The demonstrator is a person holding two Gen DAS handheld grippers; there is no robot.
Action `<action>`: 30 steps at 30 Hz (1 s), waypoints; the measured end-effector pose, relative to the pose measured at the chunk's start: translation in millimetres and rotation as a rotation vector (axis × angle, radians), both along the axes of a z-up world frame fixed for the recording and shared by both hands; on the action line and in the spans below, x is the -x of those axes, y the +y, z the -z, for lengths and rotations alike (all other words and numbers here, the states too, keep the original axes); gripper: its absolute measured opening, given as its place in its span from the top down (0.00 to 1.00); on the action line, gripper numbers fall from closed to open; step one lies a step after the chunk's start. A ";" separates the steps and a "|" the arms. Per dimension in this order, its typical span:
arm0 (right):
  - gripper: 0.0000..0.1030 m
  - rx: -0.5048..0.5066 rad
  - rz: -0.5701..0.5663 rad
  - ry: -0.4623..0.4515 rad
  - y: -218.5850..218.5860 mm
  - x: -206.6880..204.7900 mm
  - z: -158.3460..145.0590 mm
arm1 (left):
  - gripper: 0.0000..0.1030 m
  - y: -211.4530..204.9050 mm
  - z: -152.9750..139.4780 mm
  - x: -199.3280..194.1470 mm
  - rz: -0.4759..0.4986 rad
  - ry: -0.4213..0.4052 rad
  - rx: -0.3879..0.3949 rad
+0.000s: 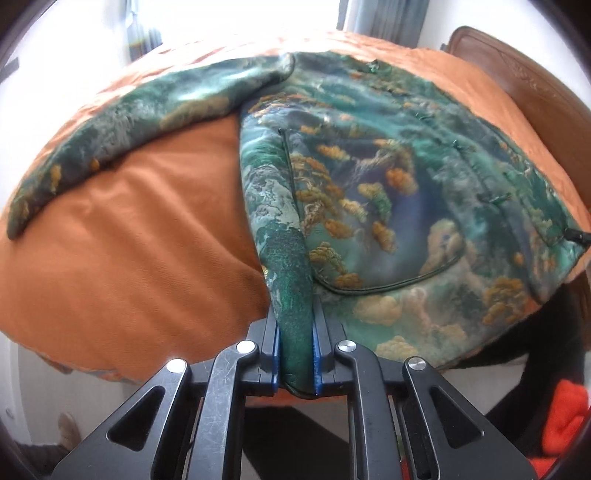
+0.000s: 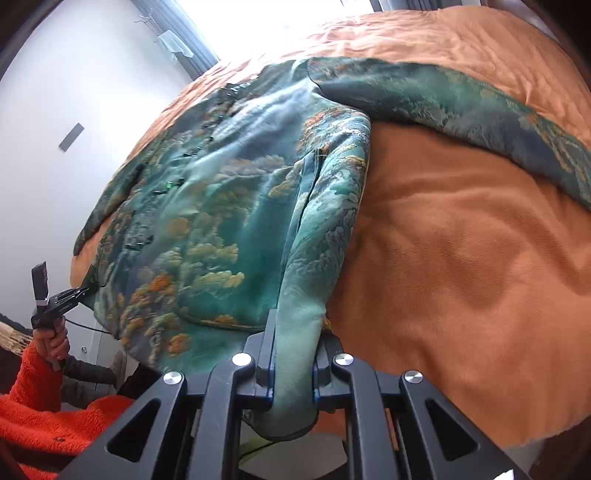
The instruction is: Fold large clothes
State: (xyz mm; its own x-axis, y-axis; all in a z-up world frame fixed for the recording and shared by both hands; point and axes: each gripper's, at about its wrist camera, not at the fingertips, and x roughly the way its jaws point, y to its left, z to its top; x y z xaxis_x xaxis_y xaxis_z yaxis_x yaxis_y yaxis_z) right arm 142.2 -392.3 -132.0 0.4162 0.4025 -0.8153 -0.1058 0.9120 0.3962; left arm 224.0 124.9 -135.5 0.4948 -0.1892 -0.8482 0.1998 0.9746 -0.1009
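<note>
A large green jacket [image 1: 369, 177] with a gold and teal landscape print lies spread on an orange bed cover [image 1: 140, 236]. One sleeve [image 1: 122, 122] stretches out to the left in the left wrist view. My left gripper [image 1: 295, 343] is shut on the jacket's near hem edge. In the right wrist view the same jacket [image 2: 221, 206] lies ahead, its other sleeve [image 2: 480, 114] stretched to the right. My right gripper [image 2: 293, 354] is shut on a bunched fold of the hem. The left gripper [image 2: 55, 299] also shows at the far left, held by a hand.
A brown wooden headboard [image 1: 517, 74] stands at the right of the bed. A bright window with grey curtains [image 1: 384, 18] is behind it. A white wall [image 2: 74, 92] runs beside the bed. The person's orange fleece sleeve [image 2: 48, 417] is at lower left.
</note>
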 end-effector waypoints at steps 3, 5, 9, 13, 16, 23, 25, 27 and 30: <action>0.88 -0.030 0.000 -0.010 -3.9 18.0 -12.7 | 0.89 10.7 -0.8 7.9 -0.001 0.006 -0.003; 0.88 -0.051 0.002 0.005 -5.1 28.2 -11.2 | 0.89 17.3 6.2 10.0 -0.017 0.023 0.000; 0.88 -0.033 0.016 0.019 -2.8 38.3 13.0 | 0.88 12.9 25.5 11.7 -0.038 0.030 -0.023; 0.80 -0.004 0.064 0.008 -3.8 29.6 39.4 | 0.67 11.0 18.5 10.7 -0.071 -0.003 -0.074; 0.57 0.007 0.108 -0.017 -9.6 28.7 36.9 | 0.49 13.5 1.5 25.2 -0.089 -0.048 -0.072; 0.51 0.006 0.212 -0.116 -46.4 44.5 2.7 | 0.24 2.5 -68.7 50.5 -0.105 -0.232 -0.105; 0.49 0.034 0.246 -0.164 -58.4 41.4 -10.7 | 0.15 -6.6 -87.3 45.7 -0.104 -0.298 -0.090; 0.48 0.067 0.285 -0.206 -71.4 29.8 -23.2 | 0.13 -23.5 -106.6 37.4 -0.103 -0.358 -0.058; 0.44 0.069 0.389 -0.273 -106.0 9.0 -38.9 | 0.12 -50.7 -126.0 24.3 -0.091 -0.420 0.002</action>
